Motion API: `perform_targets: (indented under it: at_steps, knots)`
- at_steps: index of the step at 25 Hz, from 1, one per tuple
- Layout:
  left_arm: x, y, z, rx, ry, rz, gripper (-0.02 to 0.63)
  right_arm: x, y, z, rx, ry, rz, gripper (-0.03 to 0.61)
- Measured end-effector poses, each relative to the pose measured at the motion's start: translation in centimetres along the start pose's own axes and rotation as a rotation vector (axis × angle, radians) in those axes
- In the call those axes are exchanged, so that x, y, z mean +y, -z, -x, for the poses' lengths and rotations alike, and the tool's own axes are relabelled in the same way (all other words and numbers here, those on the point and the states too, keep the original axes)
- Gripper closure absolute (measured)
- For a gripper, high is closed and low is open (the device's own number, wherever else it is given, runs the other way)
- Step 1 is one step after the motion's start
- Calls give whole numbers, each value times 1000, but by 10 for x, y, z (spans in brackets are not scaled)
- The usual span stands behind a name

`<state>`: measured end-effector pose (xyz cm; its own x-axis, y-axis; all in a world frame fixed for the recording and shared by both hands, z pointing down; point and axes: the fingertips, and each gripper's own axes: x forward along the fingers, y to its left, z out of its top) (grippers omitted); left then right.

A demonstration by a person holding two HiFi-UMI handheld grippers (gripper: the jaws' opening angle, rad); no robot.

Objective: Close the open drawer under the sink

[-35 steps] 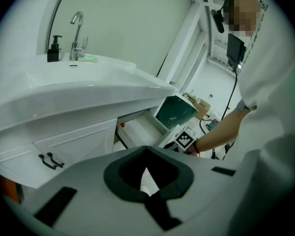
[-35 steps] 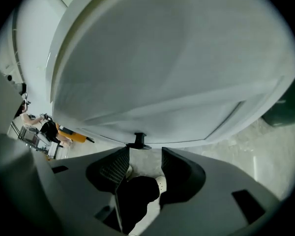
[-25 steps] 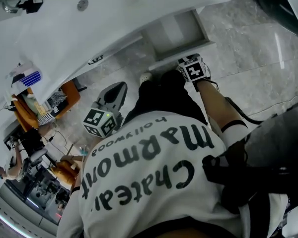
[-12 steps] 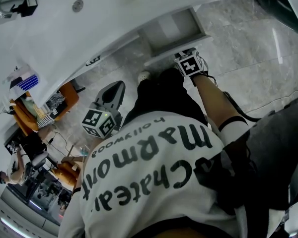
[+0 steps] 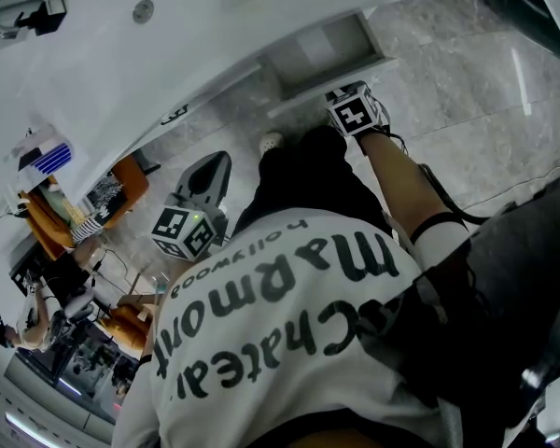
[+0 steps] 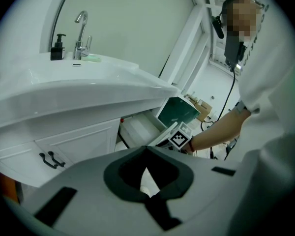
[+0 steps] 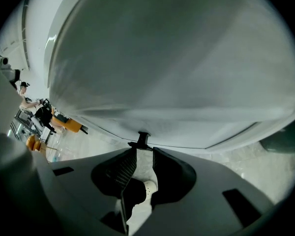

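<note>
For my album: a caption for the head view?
Right gripper at the open drawer under the sink; left gripper hangs back.

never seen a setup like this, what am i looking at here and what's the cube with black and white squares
No robot here: a person bends at a bathroom sink, holding a two-jaw tool in each hand. The checkered cube is part of the right tool. One picture comes from a camera on the person's head, looking down past their white shirt; the other two come from cameras riding on the tools. The left tool hangs back, jaws together, holding nothing; its view shows the faucet, a soap dispenser and the open drawer under the basin. The right tool is at the drawer front, jaws slightly apart, tips beside its small black handle.
</note>
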<state>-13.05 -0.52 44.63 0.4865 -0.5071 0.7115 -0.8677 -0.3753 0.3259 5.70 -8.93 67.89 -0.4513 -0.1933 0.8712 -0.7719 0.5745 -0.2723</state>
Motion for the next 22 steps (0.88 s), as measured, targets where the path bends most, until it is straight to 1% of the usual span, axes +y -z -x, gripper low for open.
perform_targets:
  at_steps: [4,10,15,22]
  knots:
    - [1,2,1,9,0,-4,606,-4,-10,-3,-4,22,-3,468]
    - [4,1,1,4,-4,-5,606,-6,-22,-5,-15,30,14,468]
    - [8,4,4,-7,-20,14,606,-7,-25,-6,-1,47,18,468]
    - [11,9,5,-11,-33,36,606,-10,-39,-10,-13,57,19,468]
